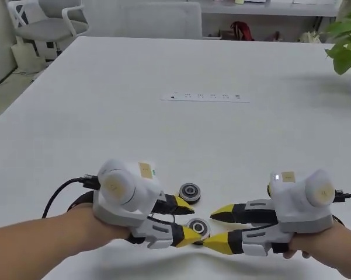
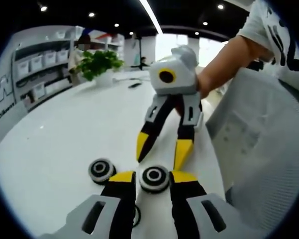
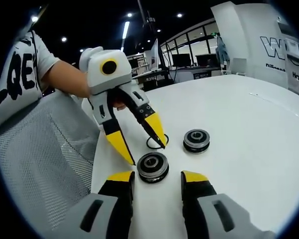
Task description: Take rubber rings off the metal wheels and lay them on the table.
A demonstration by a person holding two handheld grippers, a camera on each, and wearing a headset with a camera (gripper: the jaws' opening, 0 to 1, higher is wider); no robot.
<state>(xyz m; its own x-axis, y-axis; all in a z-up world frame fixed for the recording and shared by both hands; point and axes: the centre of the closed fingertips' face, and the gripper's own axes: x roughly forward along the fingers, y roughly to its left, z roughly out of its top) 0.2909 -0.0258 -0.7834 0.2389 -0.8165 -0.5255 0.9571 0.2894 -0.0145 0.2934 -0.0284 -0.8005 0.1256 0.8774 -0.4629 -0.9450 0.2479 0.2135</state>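
Close to the near edge of the tabletop (image 1: 163,64), a little left of its middle: left hand-held gripper (image 1: 191,220), jaws spread apart and closed on nothing. Between its yellow tips, in the left gripper view, the nearer metal wheel (image 1: 197,227), lying flat; in the right gripper view a thin gap on each side of it. Just beside the far jaw, a bit further from the near edge, the farther metal wheel (image 1: 190,191), also flat, apart from the nearer one. Under and beside that same far jaw, a loose black rubber ring (image 3: 148,143), flat on the tabletop, near the nearer metal wheel; touching the jaw or not, impossible to tell. To the right, right hand-held gripper (image 1: 210,228), pointing tip to tip at the left one, jaws wide open, one on each side of the same nearer metal wheel, without contact. Further in, around the middle of the tabletop, a white socket strip (image 1: 204,97). By the far right corner, green plant leaves (image 1: 346,44).
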